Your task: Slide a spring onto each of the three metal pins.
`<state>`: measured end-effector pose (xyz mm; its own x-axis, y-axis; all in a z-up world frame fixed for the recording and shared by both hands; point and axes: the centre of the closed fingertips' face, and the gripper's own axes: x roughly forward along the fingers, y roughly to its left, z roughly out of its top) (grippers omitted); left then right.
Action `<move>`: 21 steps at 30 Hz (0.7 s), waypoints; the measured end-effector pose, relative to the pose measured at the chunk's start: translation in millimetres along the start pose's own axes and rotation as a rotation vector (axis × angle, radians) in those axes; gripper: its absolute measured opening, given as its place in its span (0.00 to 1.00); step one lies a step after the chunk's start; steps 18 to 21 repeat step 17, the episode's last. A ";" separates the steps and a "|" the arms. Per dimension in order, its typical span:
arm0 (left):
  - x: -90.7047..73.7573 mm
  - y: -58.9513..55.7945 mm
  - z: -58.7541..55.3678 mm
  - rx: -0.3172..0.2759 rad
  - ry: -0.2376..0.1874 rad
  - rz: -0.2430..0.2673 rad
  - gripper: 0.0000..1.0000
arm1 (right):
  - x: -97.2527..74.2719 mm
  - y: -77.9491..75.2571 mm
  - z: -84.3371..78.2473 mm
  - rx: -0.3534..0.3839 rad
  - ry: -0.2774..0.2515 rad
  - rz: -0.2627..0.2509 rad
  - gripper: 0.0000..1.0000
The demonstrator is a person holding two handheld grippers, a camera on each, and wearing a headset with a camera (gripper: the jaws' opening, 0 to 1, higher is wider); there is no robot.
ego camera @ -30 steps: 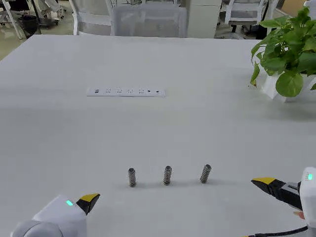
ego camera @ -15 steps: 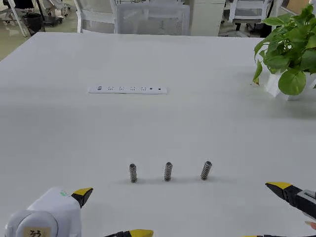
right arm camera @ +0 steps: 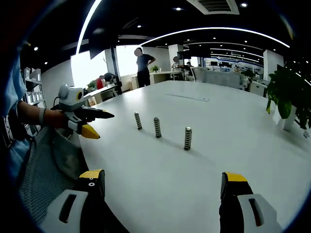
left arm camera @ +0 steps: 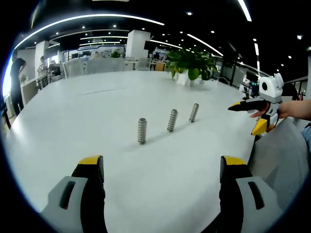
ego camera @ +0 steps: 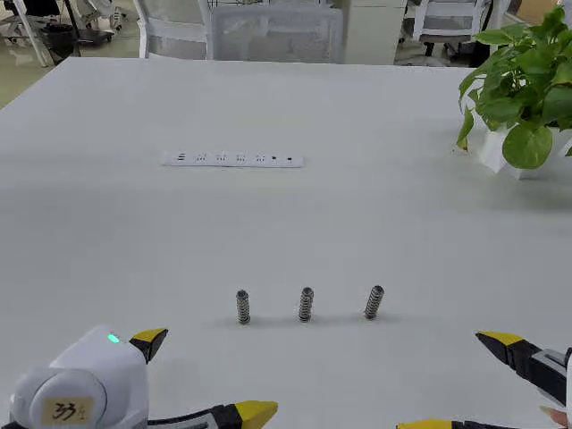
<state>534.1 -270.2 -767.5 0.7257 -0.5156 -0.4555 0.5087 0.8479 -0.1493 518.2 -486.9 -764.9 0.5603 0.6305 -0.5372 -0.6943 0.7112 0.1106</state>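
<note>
Head view: three springs stand in a row on the desk (ego camera: 107, 250), toward its near side: left spring (ego camera: 242, 307), middle spring (ego camera: 306, 304), right spring (ego camera: 374, 302). They are evenly spaced and do not touch each other. Left and middle look upright; the right one leans slightly rightward at the top. Can't tell whether a pin sits inside each, since the coils hide it.

Left gripper (ego camera: 201, 377) sits low at bottom left, jaws spread wide with nothing between them, yellow tips pointing toward the row. Right gripper (ego camera: 463, 382) is at bottom right, jaws also spread wide and empty. Both are well apart from the springs and touch none.

Left gripper view: the row is ahead between its own jaws. The right gripper is off to the right past the row, held in a hand (left arm camera: 284, 109).

Right gripper view: same row from the other side, with the left gripper beyond it at left.

Farther back on the desk, a white power strip (ego camera: 232, 160) lies flat, well behind the row. Plant (ego camera: 523, 80) in a white pot stands at the far right. Chairs (ego camera: 268, 31) stand behind the far edge.
</note>
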 end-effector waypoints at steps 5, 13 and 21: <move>-0.3 2.0 0.5 -0.009 -0.008 0.004 0.99 | -0.9 -3.3 -1.8 -0.036 0.013 -0.023 0.99; -1.7 2.2 0.6 -0.019 -0.013 0.005 0.99 | 0.8 -8.1 -4.4 -0.024 0.015 -0.044 0.99; -0.3 0.3 -1.5 -0.010 -0.003 -0.002 0.99 | 1.8 -6.6 -6.5 -0.033 0.023 -0.039 0.99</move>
